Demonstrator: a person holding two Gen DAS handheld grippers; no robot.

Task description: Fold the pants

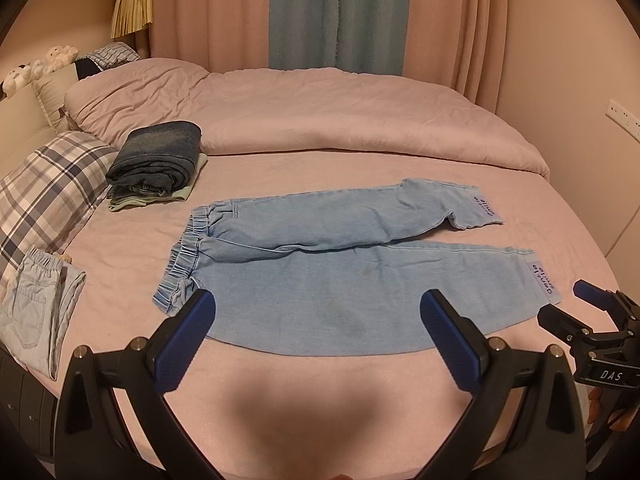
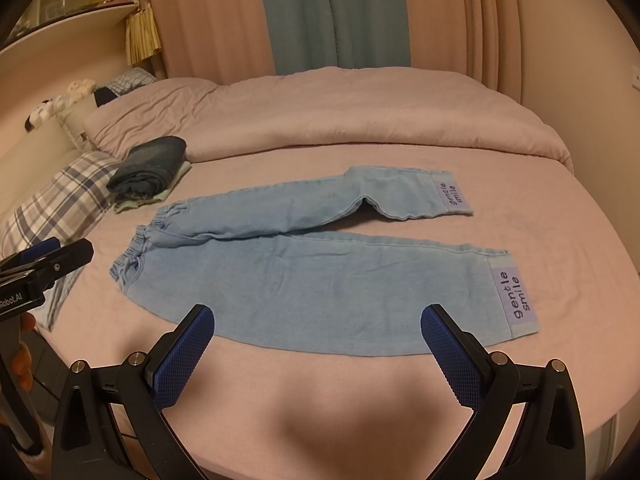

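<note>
Light blue denim pants lie spread flat on the pink bed, elastic waistband to the left, both legs running right and ending in lilac "gentle smile" cuffs. The far leg bends slightly near its cuff. My left gripper hovers open over the near edge of the near leg, nothing between its blue pads. My right gripper is also open, above the same near edge, empty. Each gripper appears at the edge of the other's view.
A folded dark denim stack on a pale green cloth sits at the back left beside a plaid pillow. Another light denim garment lies at the bed's left edge. A rolled pink duvet spans the back.
</note>
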